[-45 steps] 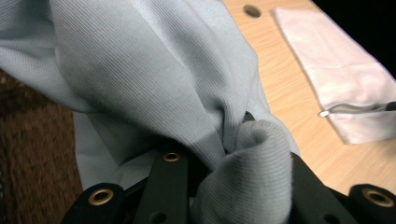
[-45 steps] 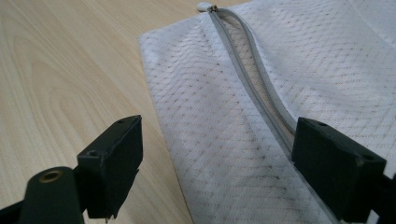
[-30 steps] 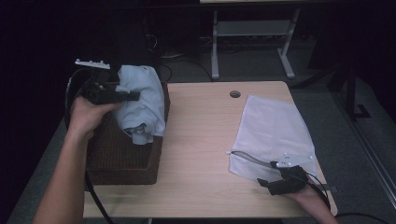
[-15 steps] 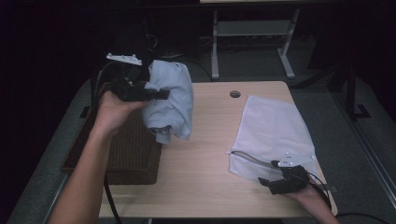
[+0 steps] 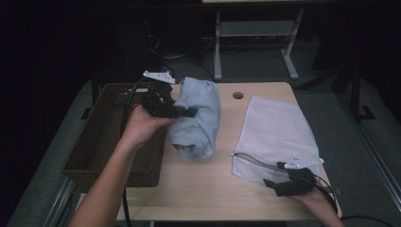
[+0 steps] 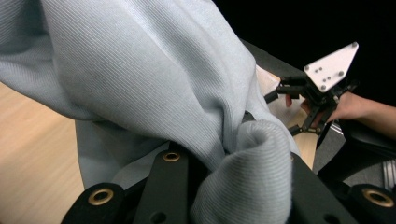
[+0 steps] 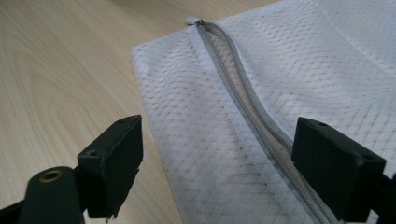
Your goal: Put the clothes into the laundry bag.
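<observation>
A light blue garment (image 5: 198,118) hangs bunched from my left gripper (image 5: 187,112), which is shut on a fold of it above the table's left half, just right of the basket. In the left gripper view the cloth (image 6: 140,84) is pinched between the black jaws of that gripper (image 6: 219,172). A white mesh laundry bag (image 5: 274,127) lies flat on the right of the table. My right gripper (image 5: 274,176) rests at the bag's near edge, open. In the right gripper view its jaws (image 7: 219,154) stand wide over the mesh (image 7: 196,140), on either side of the partly open grey zipper (image 7: 243,93).
A brown wicker basket (image 5: 99,137) stands at the table's left edge. The wooden table (image 5: 208,189) has a cable hole (image 5: 238,95) near its far edge. Behind it stand a white desk frame (image 5: 255,33) and dark floor. My right gripper (image 6: 299,112) shows far off in the left gripper view.
My left hand has carried the blue garment from over the basket to the right, out over the table. The right gripper and the mesh bag have stayed put.
</observation>
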The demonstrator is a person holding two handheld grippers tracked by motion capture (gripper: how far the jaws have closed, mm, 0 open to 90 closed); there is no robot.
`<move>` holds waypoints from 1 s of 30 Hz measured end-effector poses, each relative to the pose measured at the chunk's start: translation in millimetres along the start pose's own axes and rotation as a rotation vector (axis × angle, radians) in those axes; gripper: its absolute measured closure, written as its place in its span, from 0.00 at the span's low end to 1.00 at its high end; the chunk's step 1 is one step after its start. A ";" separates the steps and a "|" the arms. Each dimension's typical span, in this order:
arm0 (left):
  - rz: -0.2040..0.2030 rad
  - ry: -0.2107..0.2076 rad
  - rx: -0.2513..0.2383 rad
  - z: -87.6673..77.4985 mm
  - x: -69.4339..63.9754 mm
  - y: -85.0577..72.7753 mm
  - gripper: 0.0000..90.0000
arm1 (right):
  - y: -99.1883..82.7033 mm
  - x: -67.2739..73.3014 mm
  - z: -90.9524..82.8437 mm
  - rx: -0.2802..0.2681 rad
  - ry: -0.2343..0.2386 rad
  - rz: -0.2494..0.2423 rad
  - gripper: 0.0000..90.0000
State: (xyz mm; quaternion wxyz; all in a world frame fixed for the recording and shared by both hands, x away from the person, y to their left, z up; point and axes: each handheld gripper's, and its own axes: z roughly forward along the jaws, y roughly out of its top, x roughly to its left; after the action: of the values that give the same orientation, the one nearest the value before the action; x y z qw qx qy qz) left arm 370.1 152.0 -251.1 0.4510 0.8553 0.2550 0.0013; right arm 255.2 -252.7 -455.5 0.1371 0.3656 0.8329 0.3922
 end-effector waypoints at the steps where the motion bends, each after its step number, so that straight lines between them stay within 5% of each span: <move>1: 0.000 0.000 0.000 0.0 0.0 0.0 0.85 | 0.0 0.0 0.0 0.000 0.000 0.000 0.18; 10: 0.009 -0.056 0.018 27.0 -6.2 -21.4 0.85 | -2.1 -5.7 -10.0 -0.014 -0.010 0.027 0.31; 18: 0.017 -0.060 0.022 38.0 -6.5 -38.7 0.85 | -9.1 -16.4 -26.1 0.007 -0.022 0.057 0.59; 30: 0.027 -0.074 0.004 36.8 -4.6 -48.9 0.85 | -35.9 -19.9 -43.5 0.115 -0.027 0.060 0.99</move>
State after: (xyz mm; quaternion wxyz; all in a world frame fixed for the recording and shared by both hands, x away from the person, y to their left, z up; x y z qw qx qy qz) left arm 353.3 144.2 -309.6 0.4583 0.8590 0.2268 -0.0247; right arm 228.6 -306.3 -455.2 0.1154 0.4029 0.8409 0.3424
